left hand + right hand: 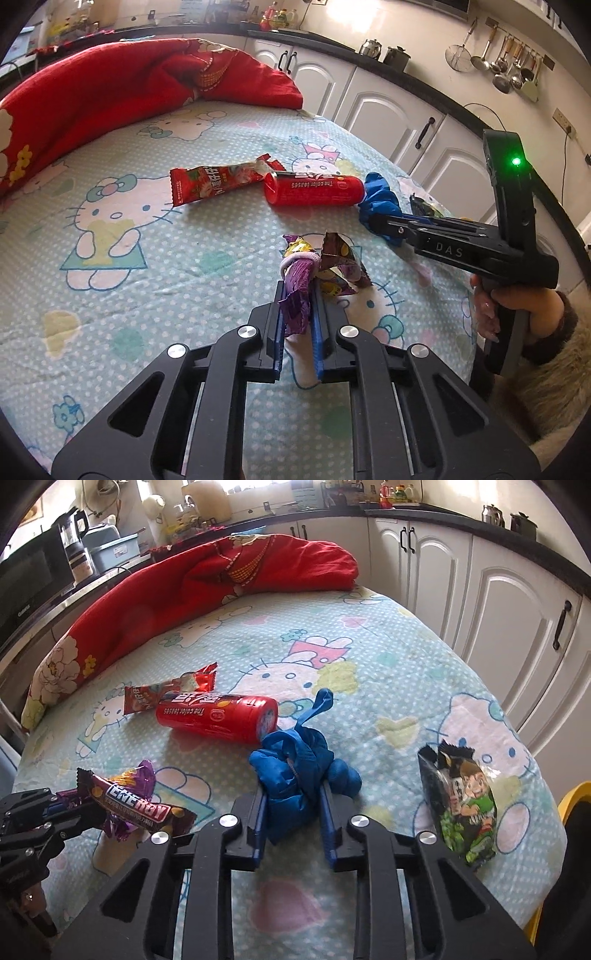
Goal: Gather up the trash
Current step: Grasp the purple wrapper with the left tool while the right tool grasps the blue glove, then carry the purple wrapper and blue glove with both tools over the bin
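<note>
Step in hand: pick-up of two pieces of trash at once, both grasps made, neither piece carried off yet.
Left gripper (300, 295): pinching the purple energy-bar wrapper (295, 295) near its end; rest of wrapper crumpled just ahead of the fingertips.
Right gripper (294, 805): pressed onto the crumpled blue glove (295, 771), bulk bunched between the pads, a loose lobe bulging out to the right.
Still lying on the cartoon-print cover (369, 664): red can (216, 716) on its side, touching the glove's far end; red wrapper (166, 694) just behind the can; black-and-green snack packet (461, 801) near the right edge.
Next move, judged: lift both straight up, then carry to a bin; no bin in view, so destination unknown.
Edges: cover drops away close on the right, beside the white cabinets (480, 602); packet near that drop.
Open room: bare cover between the grippers and in front; red blanket (184, 590) heaped along the far side.
</note>
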Motion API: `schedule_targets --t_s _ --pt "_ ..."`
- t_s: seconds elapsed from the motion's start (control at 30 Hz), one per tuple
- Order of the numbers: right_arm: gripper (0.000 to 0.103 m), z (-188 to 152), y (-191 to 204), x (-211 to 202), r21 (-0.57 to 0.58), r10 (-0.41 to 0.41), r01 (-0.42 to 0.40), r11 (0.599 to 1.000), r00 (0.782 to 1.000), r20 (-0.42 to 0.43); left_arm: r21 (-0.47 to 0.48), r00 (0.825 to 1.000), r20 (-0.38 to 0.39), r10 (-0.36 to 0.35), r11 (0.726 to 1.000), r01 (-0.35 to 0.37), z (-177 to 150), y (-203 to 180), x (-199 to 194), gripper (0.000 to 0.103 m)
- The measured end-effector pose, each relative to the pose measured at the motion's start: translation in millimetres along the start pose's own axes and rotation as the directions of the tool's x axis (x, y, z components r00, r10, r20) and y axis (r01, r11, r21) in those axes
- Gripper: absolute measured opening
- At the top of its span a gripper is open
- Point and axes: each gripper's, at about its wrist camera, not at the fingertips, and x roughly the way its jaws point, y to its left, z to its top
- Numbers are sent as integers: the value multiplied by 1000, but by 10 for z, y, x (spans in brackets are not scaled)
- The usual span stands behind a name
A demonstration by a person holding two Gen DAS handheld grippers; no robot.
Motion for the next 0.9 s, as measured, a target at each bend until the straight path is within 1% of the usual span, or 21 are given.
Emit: schedule_targets --t_s 0.07,0.13,0.3,0.47,0.63,0.9 --pt "19 -33 -10 -34 8 2 -2 1000 1000 2 18 1000 -5 11 1000 -11 -10 -33 -29 7" --pt "17 -69 -20 -67 15 7 -7 1000 1000 3 29 999 -1 38 999 -38 -28 -38 -73 7" --pt "15 -148 -16 -144 17 13 -13 1000 1000 9 2 996 24 88 996 -88 -31 83 -200 7" --pt "14 -224 5 -261 18 26 -26 999 999 18 -18 992 56 110 994 -109 11 144 -342 7" --pt "14 -273 36 -431 7 37 -37 999 999 39 -12 989 98 115 993 -114 84 88 -459 7" --pt "14 -264 23 -738 -6 33 -33 999 996 87 40 988 134 70 996 -76 210 -202 -476 7"
